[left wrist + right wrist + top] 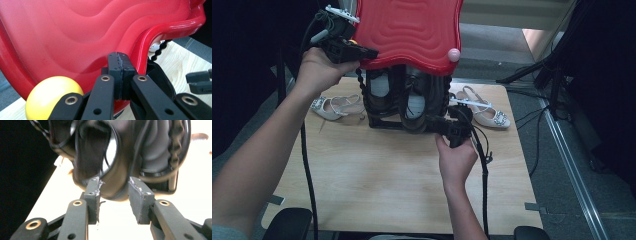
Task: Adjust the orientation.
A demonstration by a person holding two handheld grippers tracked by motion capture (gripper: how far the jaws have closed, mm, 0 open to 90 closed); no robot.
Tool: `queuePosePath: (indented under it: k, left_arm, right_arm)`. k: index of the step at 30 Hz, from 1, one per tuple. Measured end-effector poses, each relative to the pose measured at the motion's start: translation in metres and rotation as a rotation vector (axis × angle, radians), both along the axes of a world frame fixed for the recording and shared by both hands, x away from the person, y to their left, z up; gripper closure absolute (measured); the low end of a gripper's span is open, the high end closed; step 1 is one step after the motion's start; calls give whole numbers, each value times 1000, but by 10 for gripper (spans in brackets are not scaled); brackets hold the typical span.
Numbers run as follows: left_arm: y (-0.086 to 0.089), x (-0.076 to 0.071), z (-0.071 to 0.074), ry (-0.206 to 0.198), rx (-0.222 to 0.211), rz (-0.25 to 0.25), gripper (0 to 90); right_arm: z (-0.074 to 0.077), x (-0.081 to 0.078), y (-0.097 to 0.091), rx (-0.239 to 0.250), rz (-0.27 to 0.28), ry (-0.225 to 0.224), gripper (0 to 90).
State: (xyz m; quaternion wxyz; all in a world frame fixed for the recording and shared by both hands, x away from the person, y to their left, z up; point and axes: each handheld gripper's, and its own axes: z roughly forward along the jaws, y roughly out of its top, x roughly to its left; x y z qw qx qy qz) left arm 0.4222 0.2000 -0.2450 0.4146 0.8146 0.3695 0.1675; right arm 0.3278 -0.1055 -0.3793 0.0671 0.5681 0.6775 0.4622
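A red wavy plastic top [409, 30] stands high over a black holder [404, 107] with beaded black cords on the wooden table [387, 175]. My left gripper [369, 52] is at the top's left rim beside a yellow ball [52, 97]. Its pads [116, 72] are pressed together against the red surface [75, 37], with nothing seen between them. My right gripper [437, 125] is low at the holder's front right. Its jaws [113, 192] stand apart on either side of the holder's rounded black lower rim [112, 187], and I cannot tell whether the pads touch it.
A pale jewelled shoe [332, 106] lies left of the holder and another [487, 112] to its right. A pink ball [454, 54] caps the red top's right corner. Black stand legs and cables [552, 70] lie on the floor past the table's right edge.
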Motion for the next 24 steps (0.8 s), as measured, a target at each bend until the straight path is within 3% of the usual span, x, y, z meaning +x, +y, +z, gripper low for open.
queuePosePath:
  k: [5,8,10,13,19,24]
  left_arm:
    - [0,0,0,3,-1,2,900]
    - [0,0,0,3,-2,4,900]
    - [0,0,0,3,-2,2,900]
    - [0,0,0,2,-1,2,900]
    - [0,0,0,-1,0,-1,900]
    - [1,0,0,-3,0,-3,900]
  right_arm:
    - [-22,-5,-5,-18,22,33,767]
    - [-33,-7,-2,-24,41,52,821]
    - [-41,-7,1,3,60,62,863]
    - [-52,-7,9,-10,88,65,900]
    - [-73,2,30,-12,137,74,900]
    - [-83,10,41,-31,129,55,900]
